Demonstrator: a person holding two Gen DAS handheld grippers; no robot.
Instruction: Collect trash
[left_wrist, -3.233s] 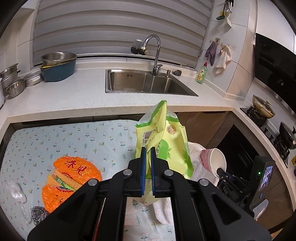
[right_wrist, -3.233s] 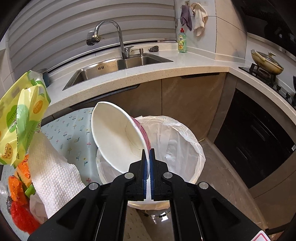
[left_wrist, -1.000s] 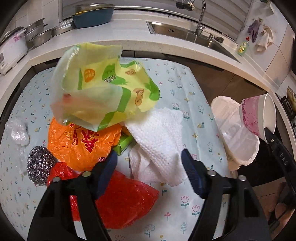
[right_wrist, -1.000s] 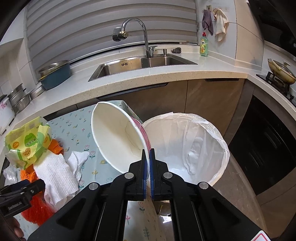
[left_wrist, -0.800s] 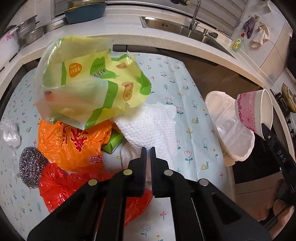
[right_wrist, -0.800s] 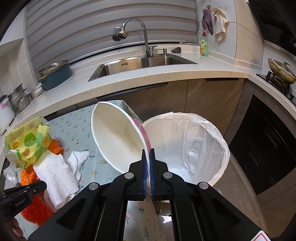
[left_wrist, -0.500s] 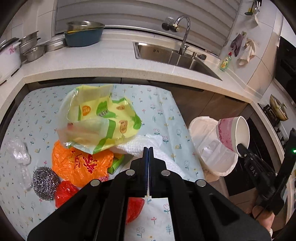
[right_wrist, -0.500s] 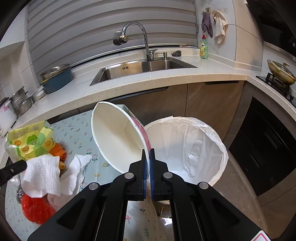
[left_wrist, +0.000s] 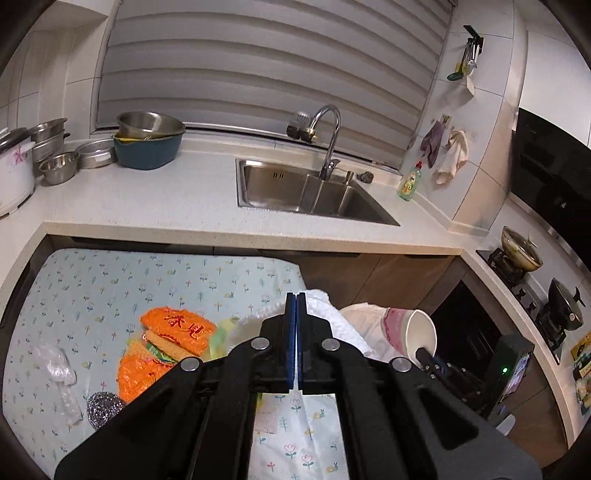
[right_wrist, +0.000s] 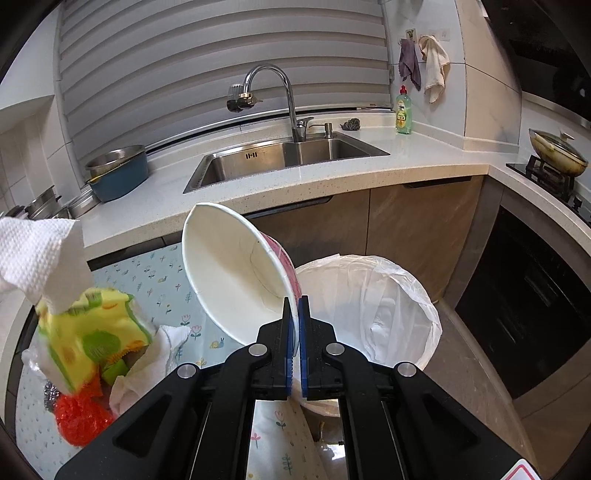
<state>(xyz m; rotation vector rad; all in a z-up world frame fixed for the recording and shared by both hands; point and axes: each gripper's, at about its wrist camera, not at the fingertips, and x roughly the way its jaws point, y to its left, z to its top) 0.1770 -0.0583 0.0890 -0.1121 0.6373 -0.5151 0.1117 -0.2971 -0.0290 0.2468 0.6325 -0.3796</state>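
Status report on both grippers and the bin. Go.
Left gripper shut on white paper towel, lifted. Right gripper shut on paper bowl rim, beside lined trash bin. Bin mouth clear.

A grey slatted blind (left_wrist: 266, 70) fills the window above a pale speckled counter (left_wrist: 147, 206) that wraps the corner. A steel sink (right_wrist: 284, 157) sits in it under a curved chrome faucet (right_wrist: 273, 92), with a green soap bottle (right_wrist: 403, 110) beside the tiled wall and two cloths (right_wrist: 424, 66) on hooks. Steel pots and a blue basin (left_wrist: 147, 149) stand far left. Wood-brown cabinets (right_wrist: 417, 229) run below; a pan (right_wrist: 557, 149) sits on the stove, right. Light is even and soft.
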